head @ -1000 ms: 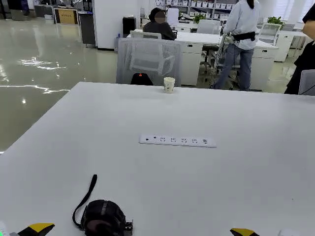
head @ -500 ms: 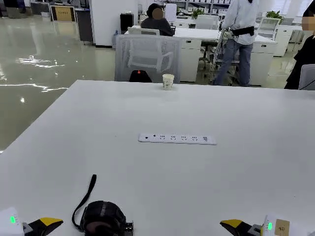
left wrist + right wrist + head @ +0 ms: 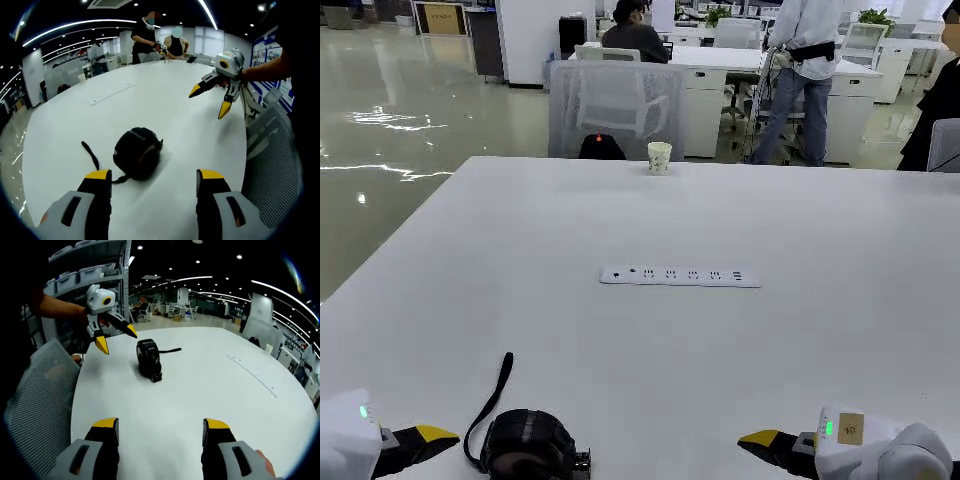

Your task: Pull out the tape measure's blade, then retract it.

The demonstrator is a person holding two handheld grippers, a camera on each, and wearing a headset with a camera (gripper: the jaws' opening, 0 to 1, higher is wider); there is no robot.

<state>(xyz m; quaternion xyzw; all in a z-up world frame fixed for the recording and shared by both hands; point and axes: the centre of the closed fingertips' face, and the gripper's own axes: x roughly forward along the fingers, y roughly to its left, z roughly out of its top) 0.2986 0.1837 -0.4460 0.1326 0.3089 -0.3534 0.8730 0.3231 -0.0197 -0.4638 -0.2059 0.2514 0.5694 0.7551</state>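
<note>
A black tape measure (image 3: 530, 447) lies on the white table (image 3: 620, 220) near its front edge, with its black wrist strap (image 3: 490, 403) trailing away to the left. No blade is pulled out. My left gripper (image 3: 432, 437) hovers just left of it, open and holding nothing. In the left gripper view the tape measure (image 3: 137, 152) sits a short way ahead of the open left gripper (image 3: 155, 176). My right gripper (image 3: 762, 439) is well to the right, open and empty. From the right gripper (image 3: 161, 422) the tape measure (image 3: 148, 358) is farther off, with the left gripper (image 3: 118, 342) beside it.
A white power strip (image 3: 680, 276) lies across the middle of the table. A paper cup (image 3: 660, 158) stands at the far edge, with a mesh chair (image 3: 617, 110) behind it. People stand and sit at desks beyond. A grey chair (image 3: 272, 150) is at the near edge.
Both grippers have come up into the bottom of the head view, toward the tape measure. The tape measure has not moved; the camera has tilted down slightly.
</note>
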